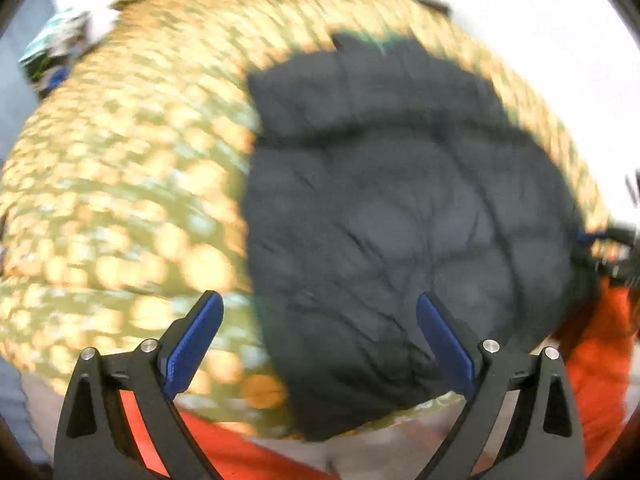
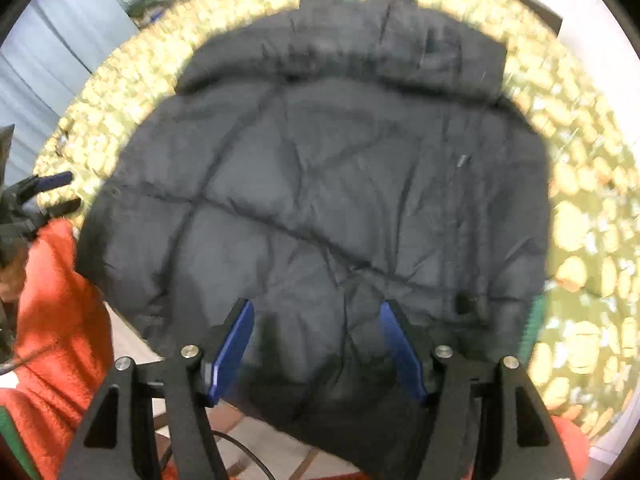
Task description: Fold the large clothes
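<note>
A black quilted puffer jacket lies folded and flat on a table under a yellow-green patterned cloth. Its near edge hangs slightly over the table's front. My left gripper hovers open above the jacket's near left edge, with nothing between its blue pads. My right gripper is open over the jacket's near edge, pads apart and not touching the fabric. In the right wrist view the left gripper shows at the far left, beside the jacket. Both views are blurred by motion.
A person's orange sleeve is close to the table's front edge. A green-and-white bundle sits at the far left corner. Tiled floor and a dark cable show below the edge. Grey corrugated panels rise at the left.
</note>
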`<state>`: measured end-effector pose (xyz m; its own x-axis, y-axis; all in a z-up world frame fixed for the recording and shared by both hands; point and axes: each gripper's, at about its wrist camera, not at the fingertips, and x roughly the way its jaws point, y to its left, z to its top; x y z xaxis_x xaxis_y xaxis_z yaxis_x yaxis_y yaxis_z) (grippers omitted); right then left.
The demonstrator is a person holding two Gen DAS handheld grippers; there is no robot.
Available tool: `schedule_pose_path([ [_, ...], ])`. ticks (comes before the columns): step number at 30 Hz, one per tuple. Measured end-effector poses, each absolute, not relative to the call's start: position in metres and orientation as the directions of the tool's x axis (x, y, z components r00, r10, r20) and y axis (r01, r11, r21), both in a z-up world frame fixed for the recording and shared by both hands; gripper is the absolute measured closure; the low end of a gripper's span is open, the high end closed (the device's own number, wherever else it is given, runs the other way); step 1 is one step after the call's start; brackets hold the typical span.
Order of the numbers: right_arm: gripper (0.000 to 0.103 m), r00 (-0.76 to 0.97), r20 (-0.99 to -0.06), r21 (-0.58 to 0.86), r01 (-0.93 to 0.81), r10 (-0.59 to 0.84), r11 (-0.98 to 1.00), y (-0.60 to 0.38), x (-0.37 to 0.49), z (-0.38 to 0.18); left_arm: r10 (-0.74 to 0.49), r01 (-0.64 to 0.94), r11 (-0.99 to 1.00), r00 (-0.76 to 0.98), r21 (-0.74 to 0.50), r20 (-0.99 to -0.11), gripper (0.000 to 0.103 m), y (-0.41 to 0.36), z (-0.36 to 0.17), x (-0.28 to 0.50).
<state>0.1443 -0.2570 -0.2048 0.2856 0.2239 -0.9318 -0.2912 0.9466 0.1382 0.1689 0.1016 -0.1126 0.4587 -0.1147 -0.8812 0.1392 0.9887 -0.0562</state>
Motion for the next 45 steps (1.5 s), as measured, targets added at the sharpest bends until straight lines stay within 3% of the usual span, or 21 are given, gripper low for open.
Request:
schedule_pose_path([
  [5,0.036,0.467,-0.861,0.076,-0.275,0.203,0.958,-0.271,0.143,-0.138,-0.143,0.103,0.989,0.577,-0.101,-0.804,0.001,0.128,-0.048,0.182],
  [9,0.036,0.542,-0.826,0.017,-0.246,0.152,0.969,-0.276,0.157,-0.118,-0.098,0.094,0.994,0.573,-0.053,-0.814,0.001,0.099,-0.091,0.194],
  [16,0.036,0.434,-0.899,0.024,-0.084,0.058,0.996,-0.325,0.147,-0.167,-0.114,-0.023,0.991,0.377,-0.133,-0.919,0.002,0.109,-0.203,0.177],
  [20,0.035,0.345,-0.937,0.073,0.033,0.057,0.997,-0.364,0.127,-0.195,-0.133,0.013,0.991,0.311,-0.136,-0.941,0.002,0.112,-0.213,0.163],
  [23,0.027,0.288,-0.953,0.124,0.078,0.097,0.989,-0.379,0.118,-0.215,-0.171,0.02,0.985,0.263,-0.172,-0.949,0.002,0.118,-0.22,0.156],
  [29,0.027,0.217,-0.949,0.246,0.057,0.229,0.967,-0.373,0.116,-0.243,-0.287,0.011,0.957,0.149,-0.289,-0.946,0.002,0.114,-0.251,0.145],
  [34,0.026,0.155,-0.955,0.257,0.014,0.252,0.966,-0.359,0.124,-0.264,-0.316,0.063,0.948,0.126,-0.311,-0.94,0.003,0.096,-0.25,0.138],
  [40,0.023,0.128,-0.958,0.256,-0.005,0.255,0.967,-0.351,0.128,-0.267,-0.316,0.049,0.949,0.104,-0.313,-0.943,0.026,0.091,-0.251,0.137],
  [42,0.026,0.117,-0.958,0.262,-0.008,0.261,0.965,-0.347,0.131,-0.264,-0.312,0.045,0.95,0.098,-0.309,-0.945,0.039,0.091,-0.249,0.136],
  [45,0.053,0.127,-0.951,0.288,0.018,0.283,0.958,-0.344,0.136,-0.26,-0.308,0.04,0.951,0.094,-0.305,-0.947,0.055,0.096,-0.244,0.14],
])
